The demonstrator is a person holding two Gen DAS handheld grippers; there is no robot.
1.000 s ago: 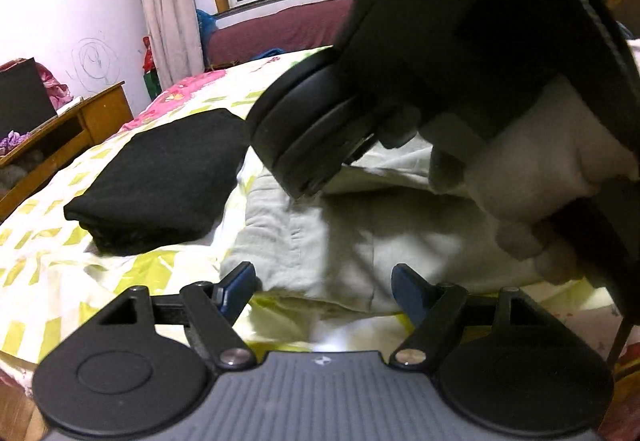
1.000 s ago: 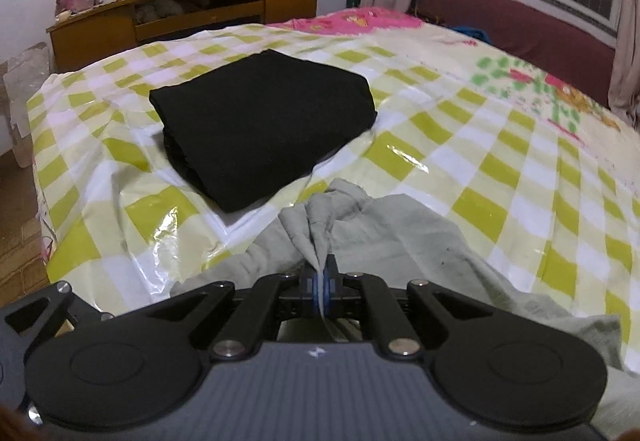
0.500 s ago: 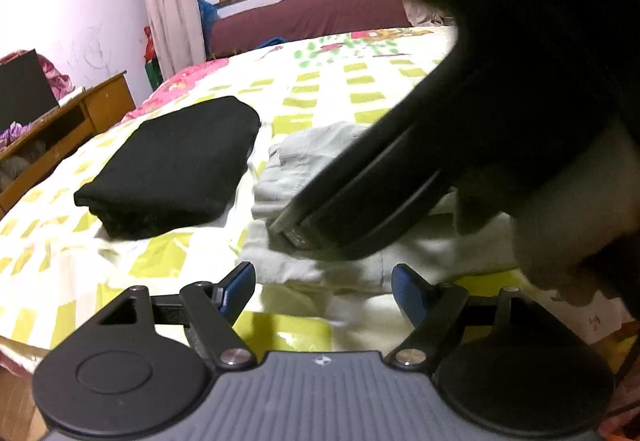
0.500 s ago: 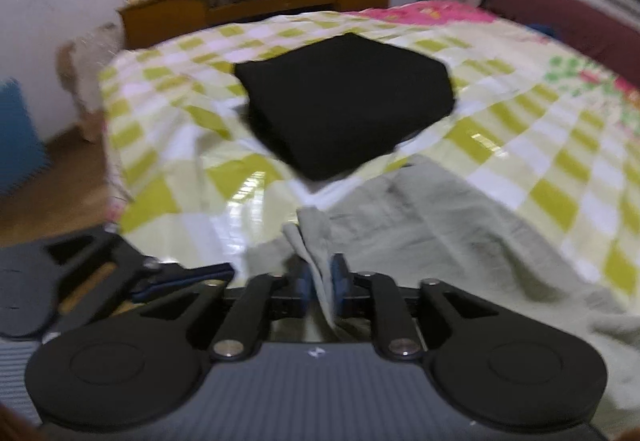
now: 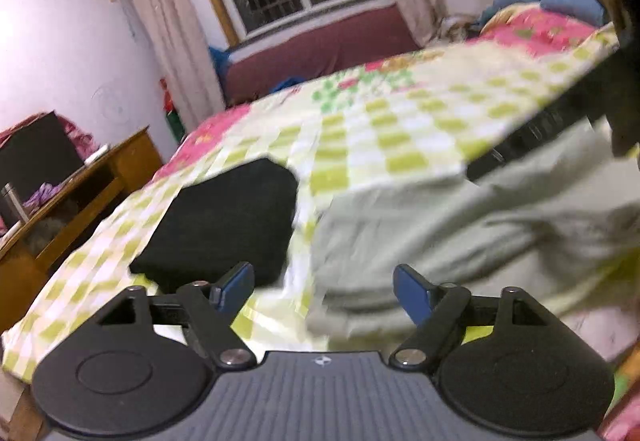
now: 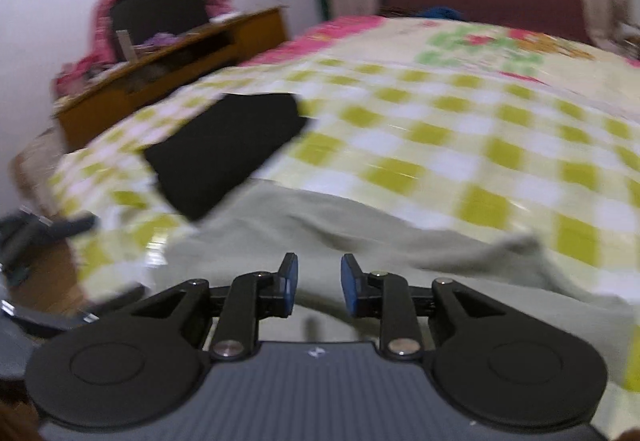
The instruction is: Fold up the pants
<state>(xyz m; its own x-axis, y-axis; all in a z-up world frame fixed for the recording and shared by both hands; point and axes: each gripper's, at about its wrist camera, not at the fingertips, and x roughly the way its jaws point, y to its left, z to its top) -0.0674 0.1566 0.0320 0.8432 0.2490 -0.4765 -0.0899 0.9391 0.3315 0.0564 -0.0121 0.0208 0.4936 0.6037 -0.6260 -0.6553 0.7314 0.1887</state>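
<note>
Left wrist view, motion-blurred: bed with yellow-green and white checked plastic-looking sheet (image 5: pixel 384 129) fills most of frame. Pale grey-green fabric pants (image 5: pixel 460 225) lie on near right part of bed, rumpled. Folded black cloth stack (image 5: pixel 224 225) sits on sheet just left of pants, looks apart from them. Wooden cabinet (image 5: pixel 80 197) far left by wall. Left gripper (image 5: pixel 324 291) released, blue pads wide apart, nothing between them, near edge of pants in front of it.

Right wrist view: same pants (image 6: pixel 360 241) spread directly under and ahead of right gripper (image 6: pixel 316 283). Right gripper released, pads parted with a gap, no fabric pinched. Black stack (image 6: pixel 228 145) far left of pants.
</note>
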